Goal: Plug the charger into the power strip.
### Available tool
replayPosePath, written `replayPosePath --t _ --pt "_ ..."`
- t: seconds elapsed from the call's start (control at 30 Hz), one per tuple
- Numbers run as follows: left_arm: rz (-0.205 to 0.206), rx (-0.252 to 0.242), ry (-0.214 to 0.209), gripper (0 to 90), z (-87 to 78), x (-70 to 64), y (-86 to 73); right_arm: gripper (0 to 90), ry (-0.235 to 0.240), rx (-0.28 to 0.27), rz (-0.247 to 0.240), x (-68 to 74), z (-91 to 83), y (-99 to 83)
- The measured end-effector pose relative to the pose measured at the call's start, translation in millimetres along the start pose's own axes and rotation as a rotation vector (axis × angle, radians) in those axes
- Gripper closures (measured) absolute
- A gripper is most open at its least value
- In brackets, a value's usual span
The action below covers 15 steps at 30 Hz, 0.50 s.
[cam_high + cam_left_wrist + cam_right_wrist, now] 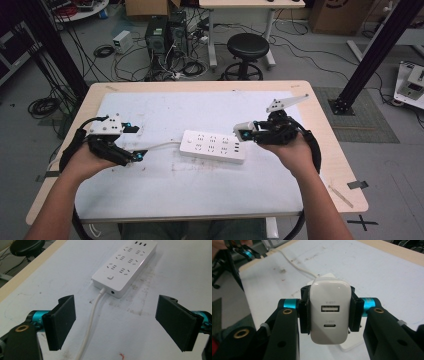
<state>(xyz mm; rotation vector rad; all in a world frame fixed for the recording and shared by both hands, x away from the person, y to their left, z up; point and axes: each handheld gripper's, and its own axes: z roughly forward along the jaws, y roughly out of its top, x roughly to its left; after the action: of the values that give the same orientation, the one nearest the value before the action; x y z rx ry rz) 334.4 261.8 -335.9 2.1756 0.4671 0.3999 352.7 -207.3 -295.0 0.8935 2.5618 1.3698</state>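
Observation:
A white power strip [212, 146] lies flat in the middle of the white mat, its white cord [90, 320] running toward the left edge. My right gripper [248, 131] is shut on a white USB charger [329, 311], held just above the strip's right end, its two USB ports facing the camera. The strip [350, 344] is mostly hidden behind the charger in the right gripper view. My left gripper [136, 142] stands open to the left of the strip, low over the mat. Its jaws are wide apart on either side of the cord, with nothing between the pads [62, 321].
The white mat [150, 185] covers most of the wooden table [334, 150]. Beyond the far edge stand a black stool [247, 50], computer towers and tangled cables on the floor. A black frame post [372, 55] rises at the right.

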Motion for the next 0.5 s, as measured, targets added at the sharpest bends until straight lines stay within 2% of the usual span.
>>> replayPosePath --t 0.07,0.17,0.2,0.27,0.3,0.33,0.37,0.5 --pt "-0.004 0.007 0.013 16.7 -3.9 1.1 -2.7 63.4 -0.006 0.027 -0.044 -4.9 5.6 10.6" --pt "-0.012 0.012 0.020 16.7 -6.8 2.5 -5.7 63.4 -0.012 0.061 -0.065 -8.6 10.0 18.8" --pt "-0.012 0.023 0.023 16.7 -8.6 4.1 -7.7 63.4 -0.011 0.097 -0.080 -12.7 16.3 27.2" --pt "-0.012 0.023 0.023 16.7 -8.6 4.1 -7.7 63.4 -0.010 0.110 -0.086 -13.9 18.4 29.5" --pt "-0.018 0.041 0.040 16.6 -11.8 7.5 -12.7 63.4 -0.011 0.147 -0.095 -17.2 26.3 35.7" --pt "-0.018 0.041 0.040 16.7 -11.8 7.5 -12.7 63.4 -0.011 0.147 -0.095 -17.2 26.3 35.7" --pt "-0.020 0.043 0.041 16.7 -13.0 8.5 -14.4 63.4 -0.005 0.183 -0.107 -20.2 34.8 40.8" --pt "-0.019 0.049 0.042 16.7 -14.4 9.7 -16.2 63.4 -0.003 0.209 -0.115 -22.1 41.8 44.1"
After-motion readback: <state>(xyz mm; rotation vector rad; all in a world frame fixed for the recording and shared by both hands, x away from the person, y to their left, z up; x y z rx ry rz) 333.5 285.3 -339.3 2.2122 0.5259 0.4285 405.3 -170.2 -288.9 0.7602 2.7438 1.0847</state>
